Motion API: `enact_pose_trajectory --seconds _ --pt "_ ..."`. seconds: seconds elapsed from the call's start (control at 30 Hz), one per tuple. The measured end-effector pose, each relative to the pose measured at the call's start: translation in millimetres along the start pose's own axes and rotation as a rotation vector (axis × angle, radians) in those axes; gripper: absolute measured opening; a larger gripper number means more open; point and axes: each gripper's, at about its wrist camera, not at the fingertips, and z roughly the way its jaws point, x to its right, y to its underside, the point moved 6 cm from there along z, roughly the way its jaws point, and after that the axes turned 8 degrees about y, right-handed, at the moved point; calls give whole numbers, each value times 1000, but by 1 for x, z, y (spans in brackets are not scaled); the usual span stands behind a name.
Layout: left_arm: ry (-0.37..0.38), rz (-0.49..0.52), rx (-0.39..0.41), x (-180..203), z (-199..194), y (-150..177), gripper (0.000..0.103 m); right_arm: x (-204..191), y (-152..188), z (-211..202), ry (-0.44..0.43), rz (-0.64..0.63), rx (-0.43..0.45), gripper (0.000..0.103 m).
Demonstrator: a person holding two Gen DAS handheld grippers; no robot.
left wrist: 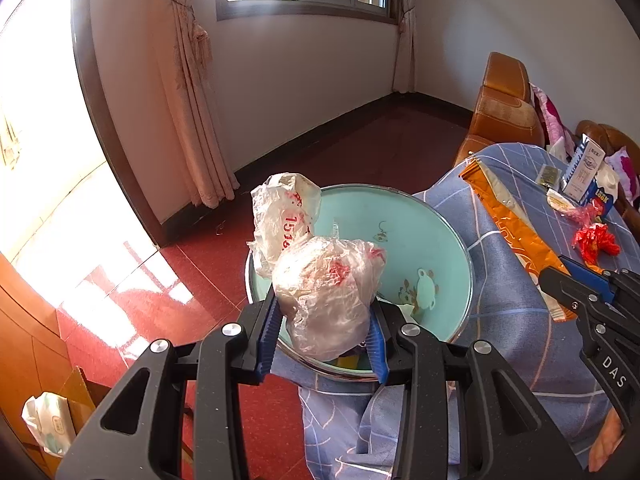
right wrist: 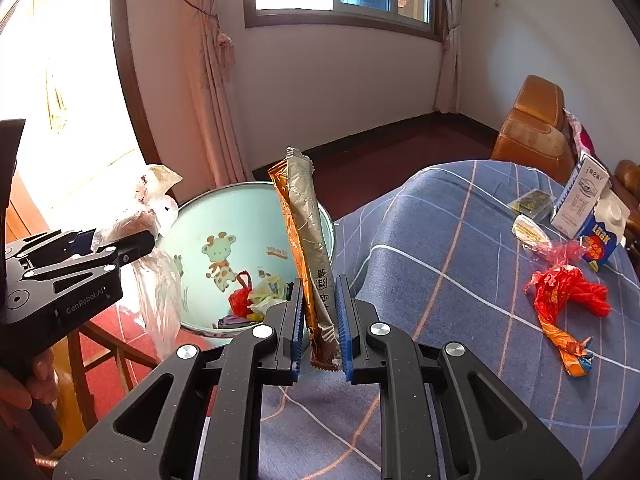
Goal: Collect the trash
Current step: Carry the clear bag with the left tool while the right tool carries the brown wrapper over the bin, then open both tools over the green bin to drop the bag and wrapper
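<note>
Trash is in both grippers, and the landmark is the pale green basin (right wrist: 256, 216) at the edge of the blue checked cloth (right wrist: 460, 240). The left gripper (left wrist: 324, 332) pinches a crumpled clear plastic bag (left wrist: 328, 288) between its blue pads, held above the basin. The right gripper (right wrist: 320, 320), nearly closed, clamps a long orange wrapper (right wrist: 308, 248) upright, just right of the basin. More scraps lie inside the basin; a red wrapper (right wrist: 568, 288) lies on the cloth well to its right.

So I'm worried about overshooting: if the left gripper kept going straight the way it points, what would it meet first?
Probably the inside of the light blue basin. The left gripper, shut on the crumpled plastic bag, aims into it; depth is unclear.
</note>
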Motion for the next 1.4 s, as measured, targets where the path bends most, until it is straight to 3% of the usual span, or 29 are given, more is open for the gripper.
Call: enact_pose_trajectory --seconds 1.4 --pt "-12 6 -141 -17 75 -5 40 -33 -20 93 -23 -22 -139 17"
